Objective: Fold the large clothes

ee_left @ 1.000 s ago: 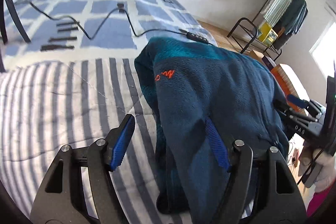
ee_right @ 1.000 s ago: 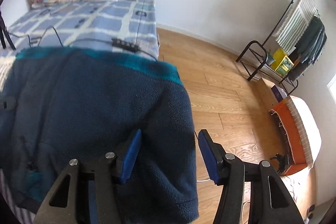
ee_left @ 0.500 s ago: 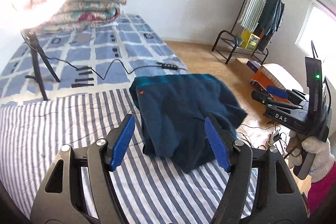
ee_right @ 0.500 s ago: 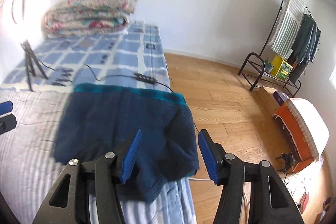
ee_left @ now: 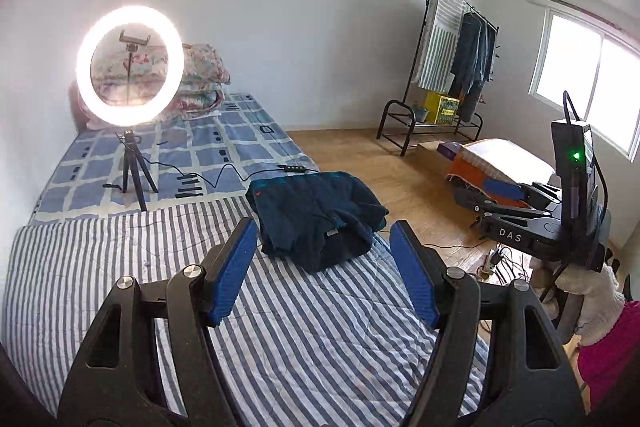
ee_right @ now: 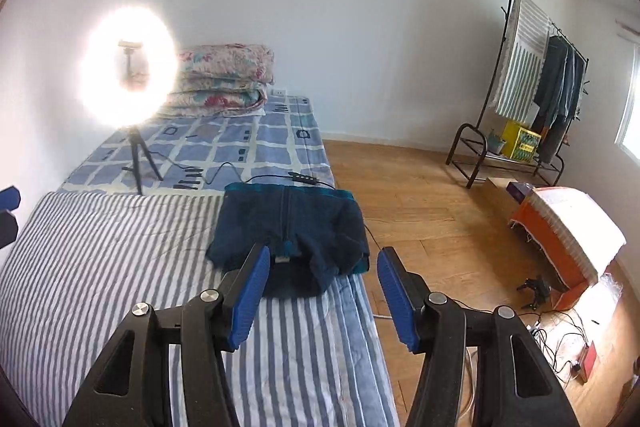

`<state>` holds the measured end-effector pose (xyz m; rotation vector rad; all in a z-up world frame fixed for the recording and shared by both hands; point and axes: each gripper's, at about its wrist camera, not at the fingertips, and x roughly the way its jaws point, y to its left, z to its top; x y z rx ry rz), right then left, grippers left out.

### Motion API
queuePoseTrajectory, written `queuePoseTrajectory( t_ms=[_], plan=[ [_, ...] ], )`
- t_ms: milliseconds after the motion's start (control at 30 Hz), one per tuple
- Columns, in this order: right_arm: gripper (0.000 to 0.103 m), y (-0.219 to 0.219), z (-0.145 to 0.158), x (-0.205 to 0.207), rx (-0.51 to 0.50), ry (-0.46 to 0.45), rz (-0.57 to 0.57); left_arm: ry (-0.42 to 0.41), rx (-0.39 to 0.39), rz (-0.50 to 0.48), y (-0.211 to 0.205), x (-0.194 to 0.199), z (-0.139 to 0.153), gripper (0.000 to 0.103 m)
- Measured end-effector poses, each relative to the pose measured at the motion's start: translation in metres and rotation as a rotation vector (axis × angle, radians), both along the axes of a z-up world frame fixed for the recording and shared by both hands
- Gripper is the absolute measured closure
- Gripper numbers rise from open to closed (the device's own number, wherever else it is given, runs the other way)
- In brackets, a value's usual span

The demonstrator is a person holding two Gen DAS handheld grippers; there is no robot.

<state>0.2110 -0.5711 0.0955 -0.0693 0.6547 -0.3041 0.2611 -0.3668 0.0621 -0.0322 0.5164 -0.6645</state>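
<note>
A dark blue fleece jacket with teal trim lies folded in a compact bundle on the striped bedcover, near the bed's right edge. In the right wrist view the same jacket shows its zipper running down the middle. My left gripper hangs open above the bed, well back from the jacket, with nothing between its blue pads. My right gripper is open too, raised and apart from the jacket. The right gripper also appears at the right of the left wrist view, held by a white-gloved hand.
A lit ring light on a tripod stands on the blue checked sheet, its cable running to the jacket's far side. Folded floral quilts lie at the bed's head. A clothes rack, an orange box and cables occupy the wooden floor.
Both grippers have pulled back and up from the jacket, which filled the views a second ago and now lies small on the bed. The jaws kept the same width.
</note>
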Motion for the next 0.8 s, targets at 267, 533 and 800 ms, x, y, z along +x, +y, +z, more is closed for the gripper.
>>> queuePoseTrajectory(
  t_ms=[267,533,800],
  plan=[
    [0.046,0.034,0.006,-0.100,0.043,-0.050,-0.017,-0.055,0.010,-0.006,0.029,-0.093,0.004,0.031],
    [0.044,0.041,-0.012,-0.148,0.088,-0.085,-0.057,-0.050,0.019,-0.017,0.037,-0.139,-0.018,0.031],
    [0.034,0.039,-0.034,-0.156,0.062,-0.068,-0.077,-0.067,0.030,-0.031,0.032,-0.160,-0.030,0.012]
  ],
)
